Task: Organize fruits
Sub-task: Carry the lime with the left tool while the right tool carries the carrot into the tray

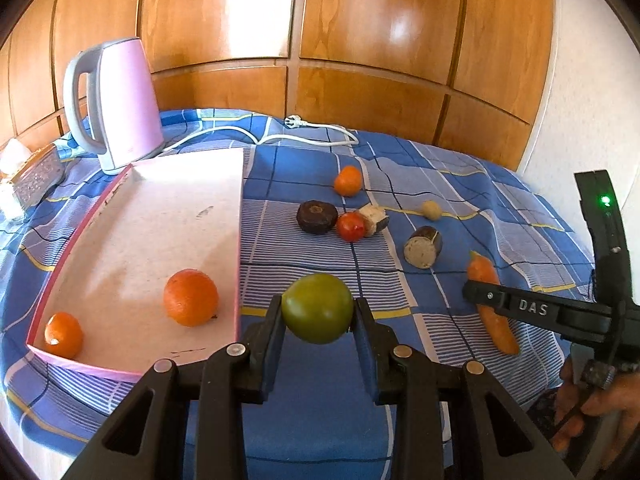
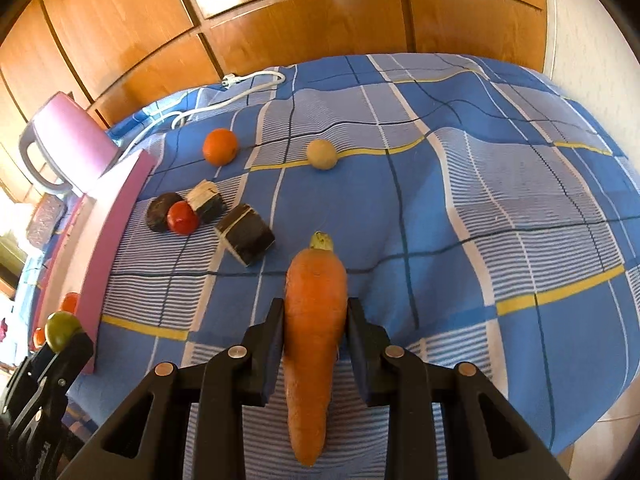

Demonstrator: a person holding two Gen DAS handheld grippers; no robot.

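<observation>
My left gripper (image 1: 318, 310) is shut on a green fruit (image 1: 317, 307) and holds it above the blue checked cloth, just right of the pink tray (image 1: 132, 200). Two oranges (image 1: 191, 297) (image 1: 63, 334) lie in the tray. My right gripper (image 2: 315, 312) is shut on a carrot (image 2: 314, 336), which lies lengthwise between the fingers on the cloth; it also shows in the left wrist view (image 1: 493, 304). On the cloth lie another orange (image 2: 219, 146), a red tomato (image 2: 183, 217), three dark eggplant pieces (image 2: 245, 234) and a small potato (image 2: 321, 153).
A pink kettle (image 1: 116, 104) stands behind the tray, with its white cord and plug (image 1: 296, 122) along the back. Wooden panels close the far side. A silvery box (image 1: 36, 178) sits at far left. The table edge drops off at the right.
</observation>
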